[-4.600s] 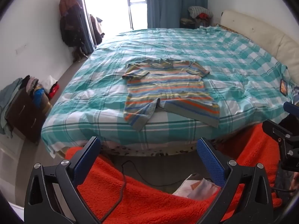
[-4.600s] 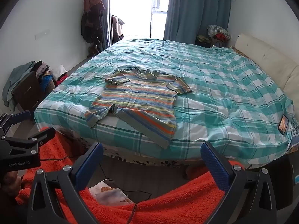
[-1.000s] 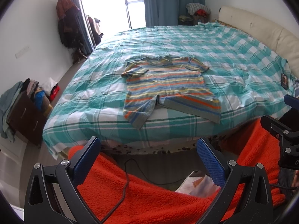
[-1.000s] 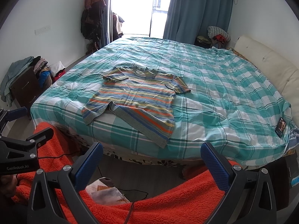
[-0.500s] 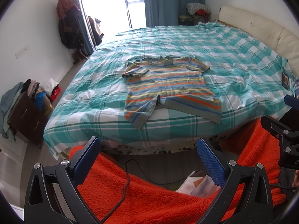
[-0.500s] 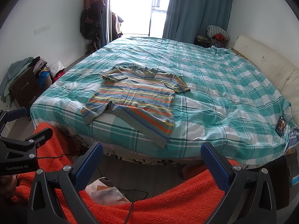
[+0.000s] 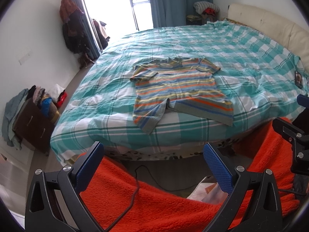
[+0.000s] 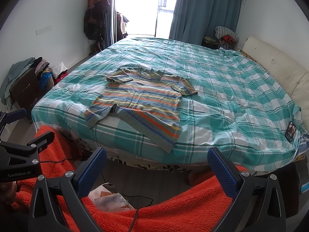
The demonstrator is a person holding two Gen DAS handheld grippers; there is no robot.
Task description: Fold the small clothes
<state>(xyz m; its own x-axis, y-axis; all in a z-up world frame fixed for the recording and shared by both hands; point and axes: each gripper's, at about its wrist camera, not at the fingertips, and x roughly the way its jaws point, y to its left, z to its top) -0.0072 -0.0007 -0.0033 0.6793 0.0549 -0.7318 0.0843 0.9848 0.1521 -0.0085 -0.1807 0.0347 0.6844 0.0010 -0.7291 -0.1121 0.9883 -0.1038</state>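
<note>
A striped knit T-shirt (image 7: pixel 179 89) lies spread flat near the foot edge of the bed (image 7: pixel 241 61), its hem partly turned up and reaching that edge. The left gripper (image 7: pixel 154 166) and right gripper (image 8: pixel 156 166) both gape wide, holding nothing, short of the bed. The shirt looks light, soft and floppy; pinching the sleeves or hem corners seems best.

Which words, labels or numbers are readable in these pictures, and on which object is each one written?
"GenRobot.AI": white letters on the black body of the left gripper, seen in the right wrist view.
Small dark card at the bed's right edge: printed picture, any text too small to read.
Nothing else is readable.
</note>
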